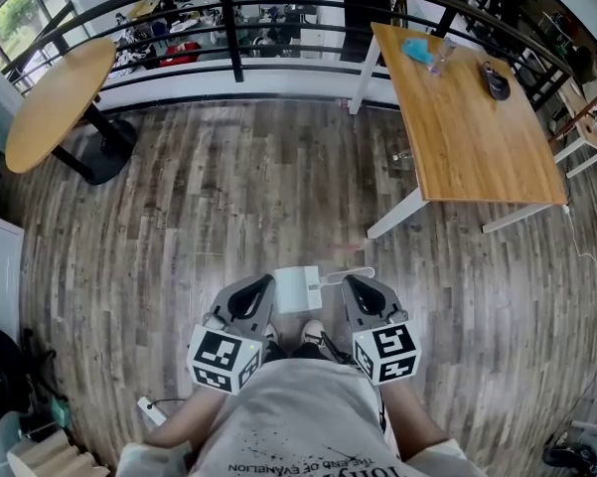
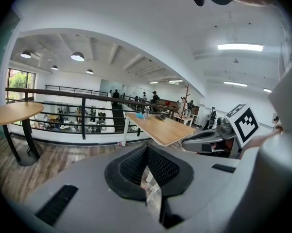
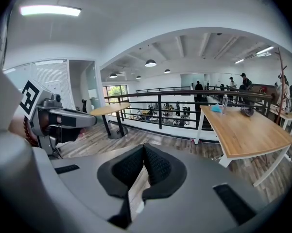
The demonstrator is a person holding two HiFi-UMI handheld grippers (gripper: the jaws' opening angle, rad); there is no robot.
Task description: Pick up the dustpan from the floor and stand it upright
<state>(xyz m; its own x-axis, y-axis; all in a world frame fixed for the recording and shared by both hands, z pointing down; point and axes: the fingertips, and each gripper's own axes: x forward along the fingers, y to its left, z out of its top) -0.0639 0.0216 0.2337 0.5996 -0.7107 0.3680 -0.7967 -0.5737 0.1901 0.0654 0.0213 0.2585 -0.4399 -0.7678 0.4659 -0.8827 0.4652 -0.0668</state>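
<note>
In the head view the white dustpan (image 1: 298, 288) is on the wooden floor just ahead of the person's shoes, its thin handle (image 1: 350, 275) reaching to the right. My left gripper (image 1: 264, 285) is close by its left side and my right gripper (image 1: 350, 284) is at its right, near the handle. Both are held low in front of the body. In the left gripper view the black pads (image 2: 136, 163) of the left gripper (image 2: 146, 149) meet at the tip with nothing between them. The right gripper (image 3: 145, 149) is likewise shut and empty. Neither gripper view shows the dustpan.
A rectangular wooden table (image 1: 467, 117) on white legs stands ahead to the right, with small items at its far end. A round wooden table (image 1: 55, 97) on a black base is ahead to the left. A black railing (image 1: 228, 28) closes off the far side. A white power strip (image 1: 149, 410) lies by the person's left.
</note>
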